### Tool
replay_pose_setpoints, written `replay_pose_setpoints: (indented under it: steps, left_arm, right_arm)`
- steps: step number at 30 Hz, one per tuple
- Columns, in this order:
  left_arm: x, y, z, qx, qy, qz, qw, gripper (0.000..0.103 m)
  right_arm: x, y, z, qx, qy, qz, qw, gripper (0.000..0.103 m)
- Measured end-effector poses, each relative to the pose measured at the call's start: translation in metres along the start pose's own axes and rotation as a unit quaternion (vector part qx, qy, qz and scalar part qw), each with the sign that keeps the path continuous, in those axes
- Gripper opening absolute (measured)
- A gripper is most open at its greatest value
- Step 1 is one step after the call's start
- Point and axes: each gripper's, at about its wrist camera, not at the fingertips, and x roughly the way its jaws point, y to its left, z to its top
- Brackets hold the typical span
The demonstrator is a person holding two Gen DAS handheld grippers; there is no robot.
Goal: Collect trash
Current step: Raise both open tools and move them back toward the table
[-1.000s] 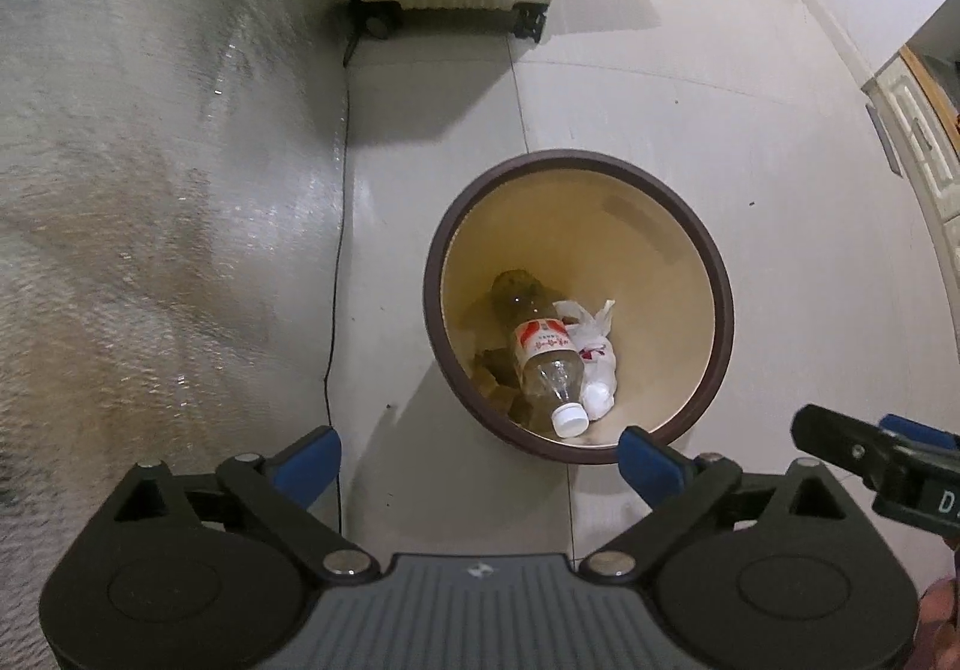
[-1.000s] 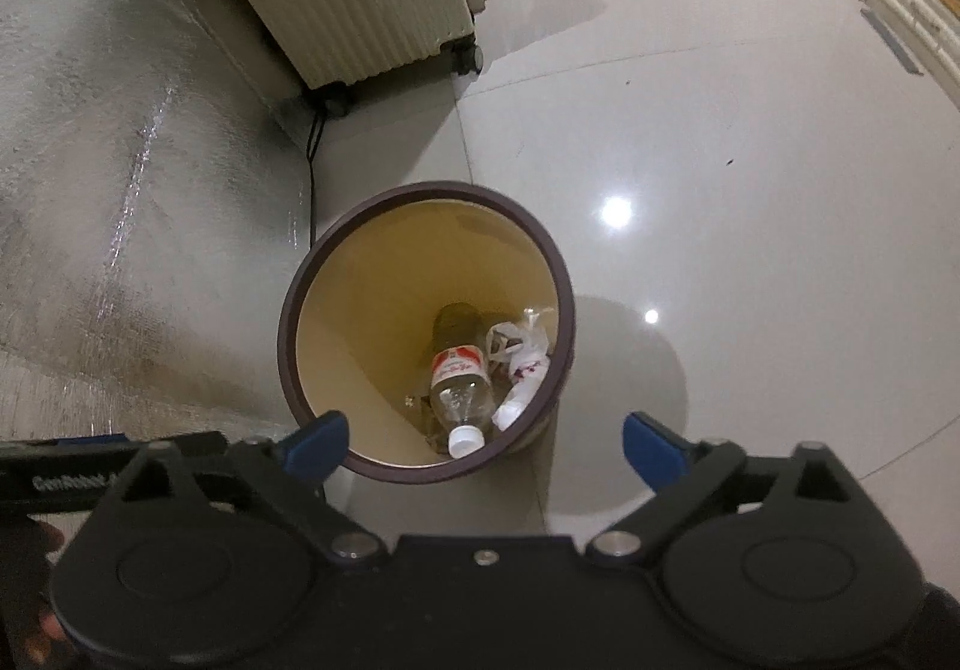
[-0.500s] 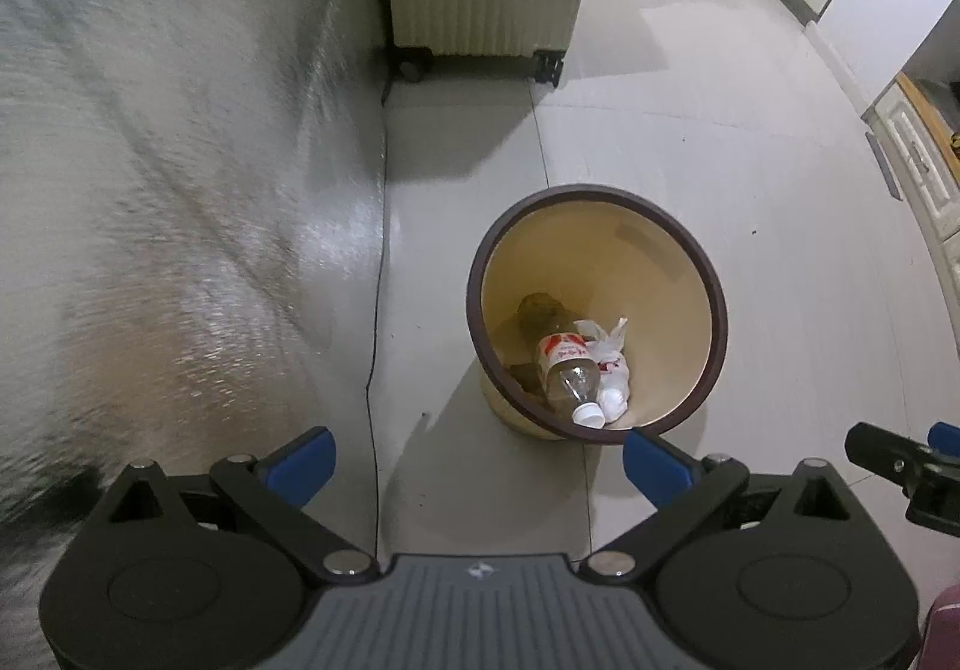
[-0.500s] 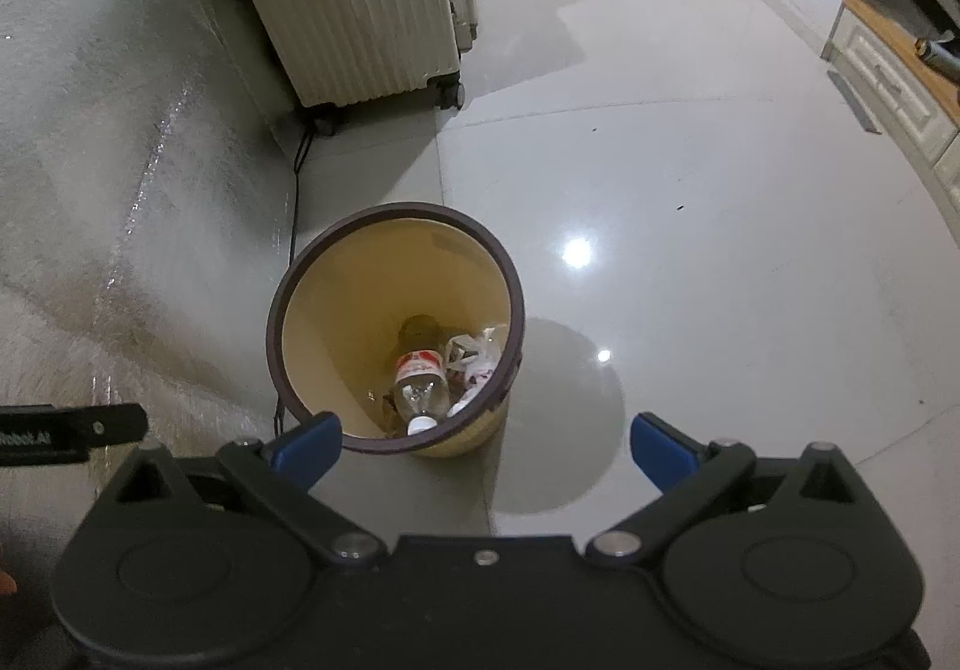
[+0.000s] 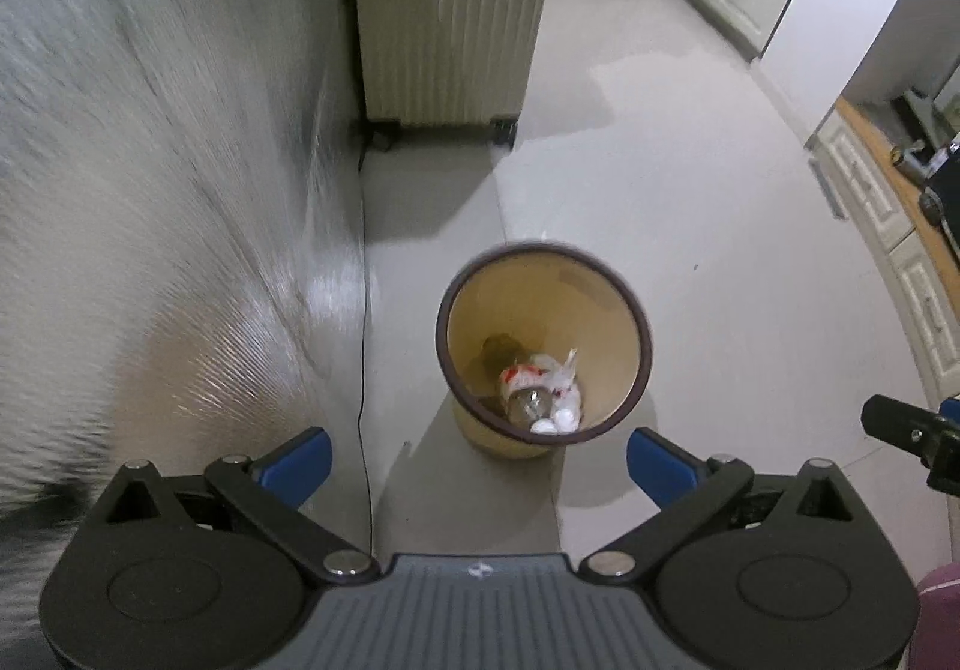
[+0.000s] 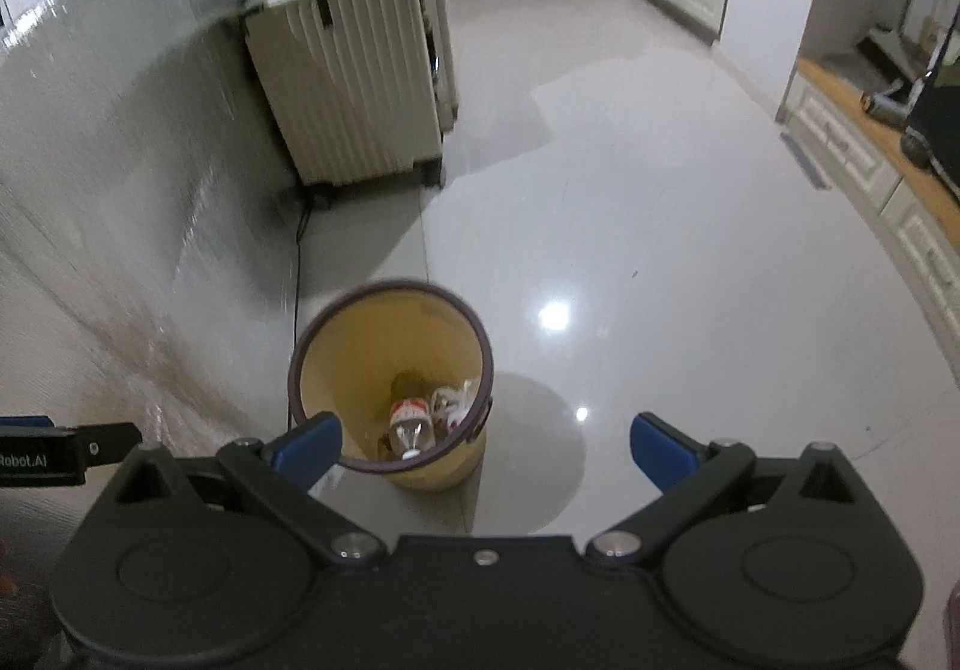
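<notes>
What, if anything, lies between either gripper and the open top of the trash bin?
Nothing visible does. Both the left gripper and right gripper are open and empty above bare floor, and the trash bin has no lid.

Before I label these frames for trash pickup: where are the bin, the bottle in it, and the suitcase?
bin (image 5: pixel 447 349): left wrist view, dark rim on its left side.
bottle (image 6: pixel 410 418): right wrist view, clear body just below the red label.
suitcase (image 5: pixel 447 21): left wrist view, ribbed front panel.

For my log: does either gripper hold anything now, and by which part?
Nothing is held. The left gripper and right gripper are both open and empty above the round brown-rimmed beige bin.
</notes>
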Motion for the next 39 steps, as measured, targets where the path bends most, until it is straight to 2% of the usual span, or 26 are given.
replay_pose_setpoints:
  steps: [8,20,28,39]
  left_arm:
    - [-0.083,-0.008,0.007,0.012,-0.080,-0.012,0.9966,0.103]
    - [-0.186,-0.018,0.007,0.021,-0.185,-0.015,0.9825,0.103]
    - [-0.232,-0.011,-0.001,0.016,-0.231,-0.008,0.9729,0.103]
    - [-0.275,0.012,-0.011,0.004,-0.281,0.002,0.9597,0.103]
  right_arm:
    - [-0.080,0.006,0.009,-0.011,-0.069,0.001,0.998,0.103]
    - [-0.179,0.015,0.024,-0.017,-0.172,0.007,0.985,0.103]
    - [-0.219,0.024,0.027,-0.024,-0.216,0.017,0.976,0.103]
    - [-0.251,0.053,0.031,-0.036,-0.261,0.035,0.964,0.103]
